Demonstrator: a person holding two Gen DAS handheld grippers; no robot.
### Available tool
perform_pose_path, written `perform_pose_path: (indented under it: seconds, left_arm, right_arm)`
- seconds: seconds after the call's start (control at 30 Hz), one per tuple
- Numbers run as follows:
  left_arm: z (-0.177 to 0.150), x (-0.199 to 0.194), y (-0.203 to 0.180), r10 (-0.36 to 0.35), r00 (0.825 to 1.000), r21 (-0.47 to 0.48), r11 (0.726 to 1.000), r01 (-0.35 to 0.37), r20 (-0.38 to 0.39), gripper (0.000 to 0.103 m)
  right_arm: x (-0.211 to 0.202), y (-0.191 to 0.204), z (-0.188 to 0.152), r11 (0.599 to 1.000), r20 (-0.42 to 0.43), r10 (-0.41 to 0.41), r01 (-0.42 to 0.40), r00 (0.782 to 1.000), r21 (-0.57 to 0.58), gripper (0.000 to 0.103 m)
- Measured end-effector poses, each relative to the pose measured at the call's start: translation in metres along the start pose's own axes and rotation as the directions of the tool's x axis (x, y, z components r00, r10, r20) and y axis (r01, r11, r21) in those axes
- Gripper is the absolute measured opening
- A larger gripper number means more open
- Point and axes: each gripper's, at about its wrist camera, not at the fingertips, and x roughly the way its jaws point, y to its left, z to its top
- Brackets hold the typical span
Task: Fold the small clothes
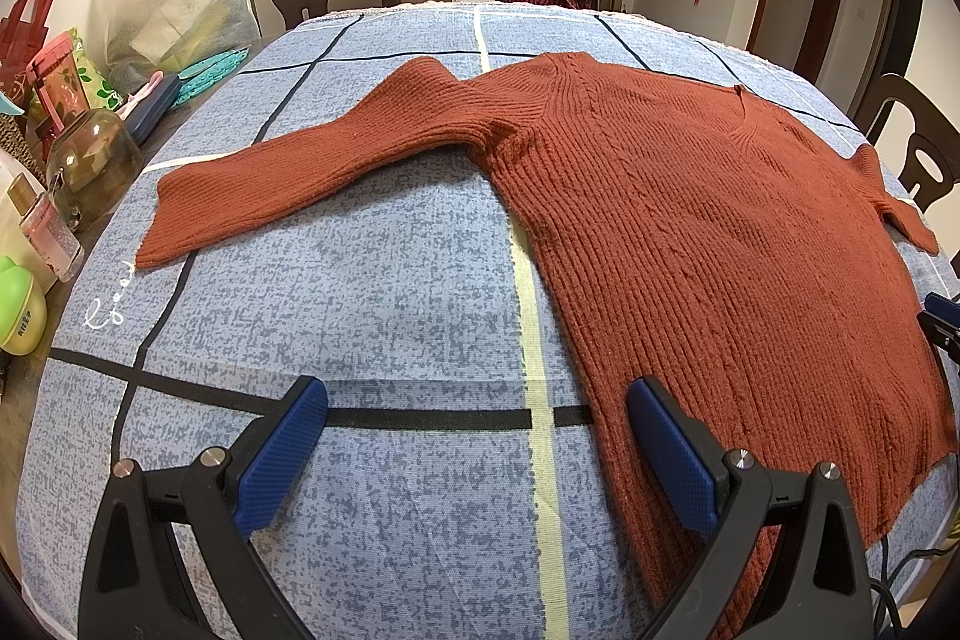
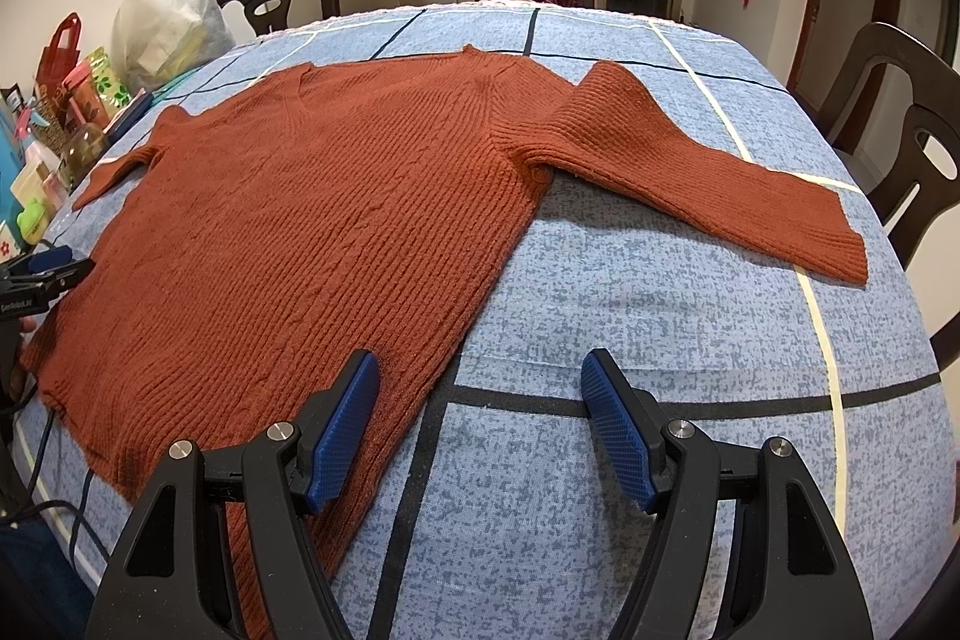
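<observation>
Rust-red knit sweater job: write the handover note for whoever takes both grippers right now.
Left gripper: open, empty, low at the hem's left corner; its right finger sits over the knit.
Right gripper: open, empty, at the hem's right corner; its left finger sits over the knit.
Rust-red ribbed V-neck sweater: flat, face up on the blue checked tablecloth, both sleeves spread outward, hem toward you.
Done: sweater laid out.
Left: every fold; none has been made.
</observation>
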Motion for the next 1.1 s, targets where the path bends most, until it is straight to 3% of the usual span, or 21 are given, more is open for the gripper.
perform_pose_path:
  seconds: [0.5, 0.73, 1.1]
  left_arm:
    - [0.005, 0.001, -0.001, 0.003, 1.0, -0.007, 1.0, -0.003, -0.017, 0.101]
    - [0.009, -0.001, -0.001, 0.024, 1.0, -0.014, 1.0, -0.024, 0.003, 0.098]
    - [0.025, 0.002, 0.019, 0.074, 0.997, -0.055, 0.996, -0.072, 0.029, 0.098]
  right_arm:
    - [-0.004, 0.012, 0.006, 0.999, -0.032, -0.037, 0.038, 0.999, 0.006, 0.07]
    - [-0.013, 0.032, 0.015, 1.0, 0.009, -0.004, 0.004, 1.0, -0.022, 0.07]
    - [0.013, 0.067, 0.039, 0.995, 0.002, 0.038, -0.038, 0.999, -0.094, 0.07]
